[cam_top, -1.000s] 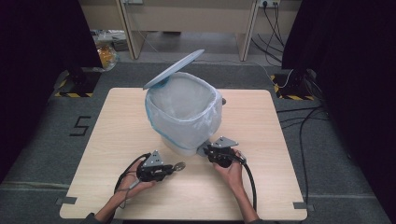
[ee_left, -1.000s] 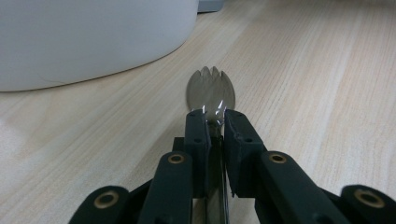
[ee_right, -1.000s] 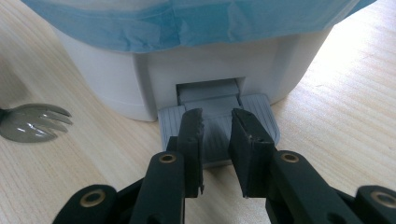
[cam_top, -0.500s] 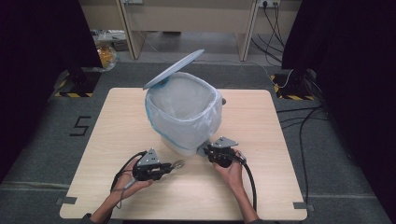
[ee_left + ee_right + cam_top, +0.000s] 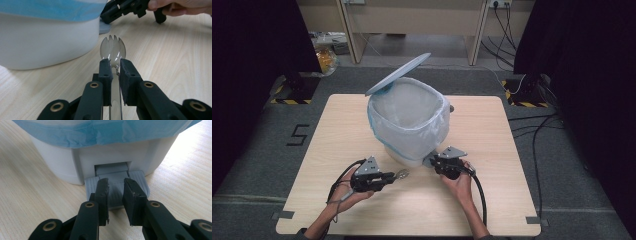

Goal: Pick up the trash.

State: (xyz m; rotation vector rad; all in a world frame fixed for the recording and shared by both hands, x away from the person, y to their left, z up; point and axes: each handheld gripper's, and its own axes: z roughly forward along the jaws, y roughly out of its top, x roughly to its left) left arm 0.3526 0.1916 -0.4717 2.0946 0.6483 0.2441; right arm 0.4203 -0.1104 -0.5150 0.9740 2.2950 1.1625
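Observation:
A white pedal bin (image 5: 404, 150) with a blue liner stands mid-table, its lid (image 5: 398, 74) raised. My left gripper (image 5: 393, 176) hovers low at the bin's front left, shut on the handle of a clear plastic spork (image 5: 113, 48) whose tines point toward the bin's base (image 5: 45, 47). The spork (image 5: 402, 174) juts out past the jaws. My right gripper (image 5: 434, 161) is at the bin's front right. Its jaws rest on the grey foot pedal (image 5: 138, 180), a narrow gap apart with nothing between them; right gripper (image 5: 116, 181).
The wooden table (image 5: 492, 130) has bare room left, right and in front of the bin. The right gripper (image 5: 130, 7) and its hand show beyond the spork in the left gripper view. Cables trail from both grippers toward the table's near edge.
My left gripper with the spork has dipped and rolled slightly, staying in front of the bin. The right gripper stays on the pedal and the lid stays up.

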